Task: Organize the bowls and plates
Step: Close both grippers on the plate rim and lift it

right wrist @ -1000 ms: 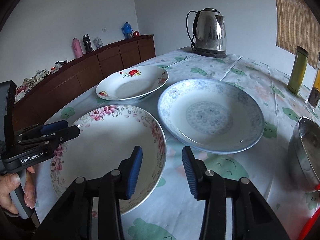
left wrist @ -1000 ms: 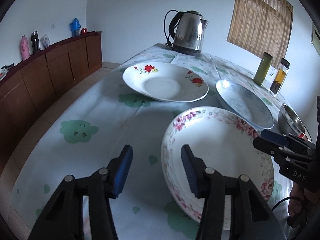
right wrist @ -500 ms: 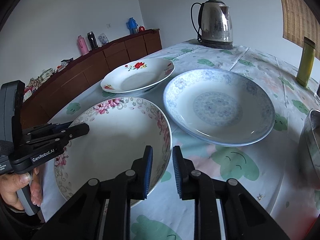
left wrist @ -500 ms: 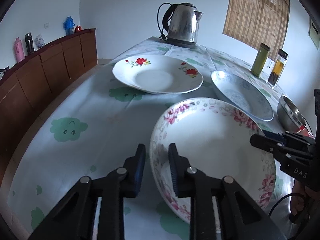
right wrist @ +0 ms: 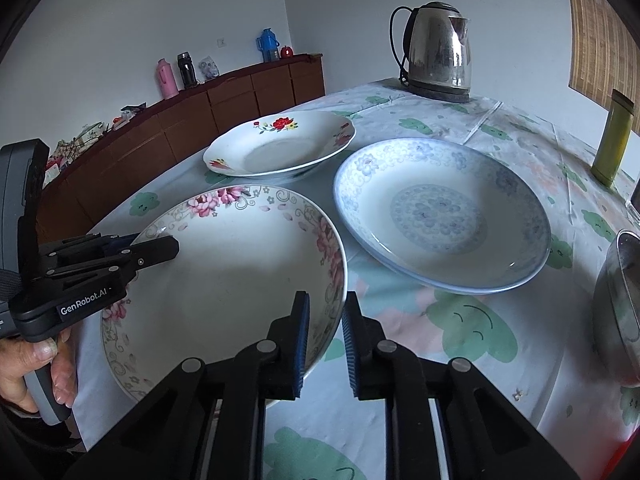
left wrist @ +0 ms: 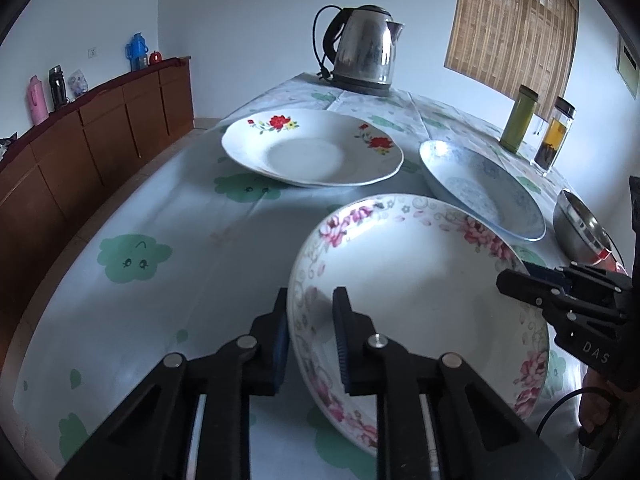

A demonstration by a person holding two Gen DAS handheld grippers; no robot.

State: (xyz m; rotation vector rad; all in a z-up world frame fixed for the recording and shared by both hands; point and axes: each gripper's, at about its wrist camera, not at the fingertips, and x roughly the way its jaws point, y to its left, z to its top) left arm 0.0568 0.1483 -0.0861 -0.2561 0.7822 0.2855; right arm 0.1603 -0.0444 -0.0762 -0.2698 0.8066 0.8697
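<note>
Fingers of the left gripper and right gripper are closing on opposite rims of the pink-flowered plate, pinching it near the desk's front edge.

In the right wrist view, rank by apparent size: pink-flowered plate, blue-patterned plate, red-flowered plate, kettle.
1-2. Pink-flowered plate and blue-patterned plate: alike; the pink one sits nearer, so unranked.
3. Red-flowered plate, though it lies farther back.
4. Kettle, farthest away.
</note>
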